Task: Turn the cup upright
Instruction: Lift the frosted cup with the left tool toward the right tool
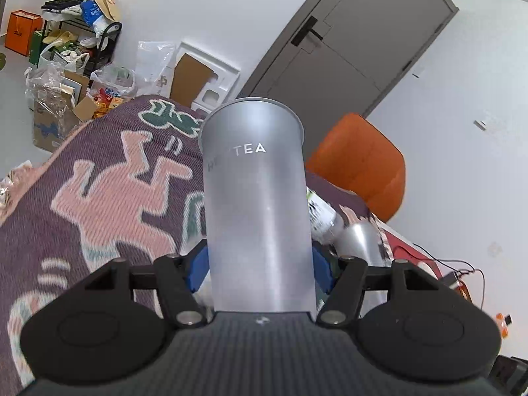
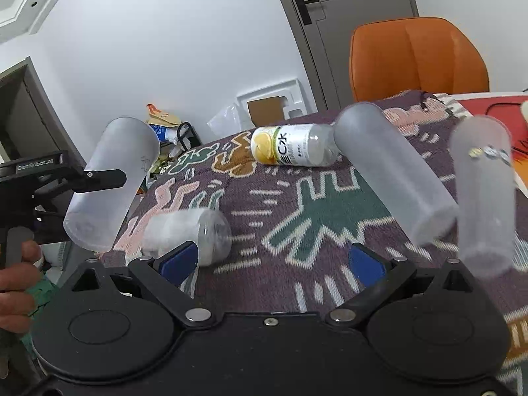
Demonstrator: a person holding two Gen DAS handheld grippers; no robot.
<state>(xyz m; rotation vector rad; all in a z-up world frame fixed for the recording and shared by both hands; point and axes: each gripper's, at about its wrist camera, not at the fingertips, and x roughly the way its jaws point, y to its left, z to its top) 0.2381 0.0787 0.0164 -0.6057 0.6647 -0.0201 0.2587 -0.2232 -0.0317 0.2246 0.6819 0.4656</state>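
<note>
Cup [image 1: 255, 204] clamped in left claw [image 1: 257, 265], lifted off desk [image 1: 99, 191], tilted. Could slip: smooth tapered wall, low grip. Farther right, right claw [image 2: 272, 260] spread wide, empty, above lying cup [image 2: 392, 171].

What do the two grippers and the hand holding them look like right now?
Both grippers are black plastic with round discs, silver pivot screws and blue finger pads: left gripper, right gripper. The left one's side reads "GenRobot.AI". A bare hand shows, no sleeve visible. No cables on them.
</note>
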